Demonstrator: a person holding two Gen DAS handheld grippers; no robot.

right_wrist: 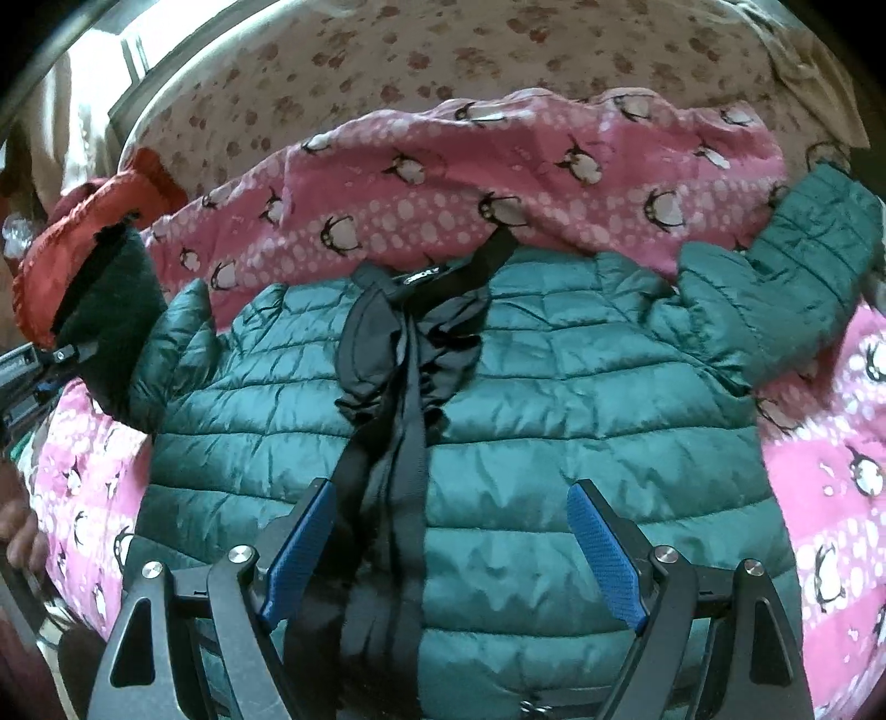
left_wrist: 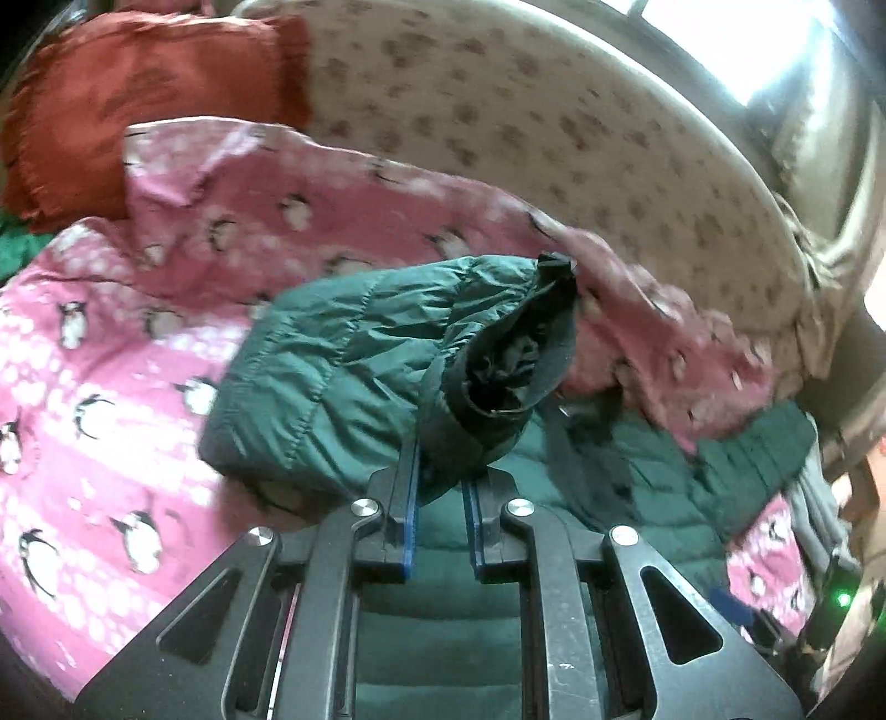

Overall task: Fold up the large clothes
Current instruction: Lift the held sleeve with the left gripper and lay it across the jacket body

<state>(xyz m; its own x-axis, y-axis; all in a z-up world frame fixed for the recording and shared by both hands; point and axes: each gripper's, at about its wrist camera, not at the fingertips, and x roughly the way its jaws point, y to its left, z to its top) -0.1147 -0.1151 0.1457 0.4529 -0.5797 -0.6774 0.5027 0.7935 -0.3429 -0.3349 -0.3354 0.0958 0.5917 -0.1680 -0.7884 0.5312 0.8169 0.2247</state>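
Observation:
A dark green quilted puffer jacket (right_wrist: 554, 387) lies front up on a pink penguin-print blanket (right_wrist: 498, 177), its black zipper and collar lining (right_wrist: 404, 354) running down the middle. My left gripper (left_wrist: 441, 476) is shut on the cuff of the jacket's left sleeve (left_wrist: 487, 387) and holds it lifted, the sleeve (left_wrist: 343, 360) bent over the blanket. In the right wrist view that sleeve (right_wrist: 138, 343) rises at the far left. My right gripper (right_wrist: 451, 498) is open and empty, hovering over the jacket's chest. The other sleeve (right_wrist: 803, 266) lies stretched out to the right.
The blanket (left_wrist: 83, 387) covers a bed with a beige paw-print sheet (left_wrist: 526, 111) behind it. A red-orange cushion (left_wrist: 138, 99) lies at the back left and also shows in the right wrist view (right_wrist: 99, 221). A bright window (left_wrist: 747, 44) is at the far right.

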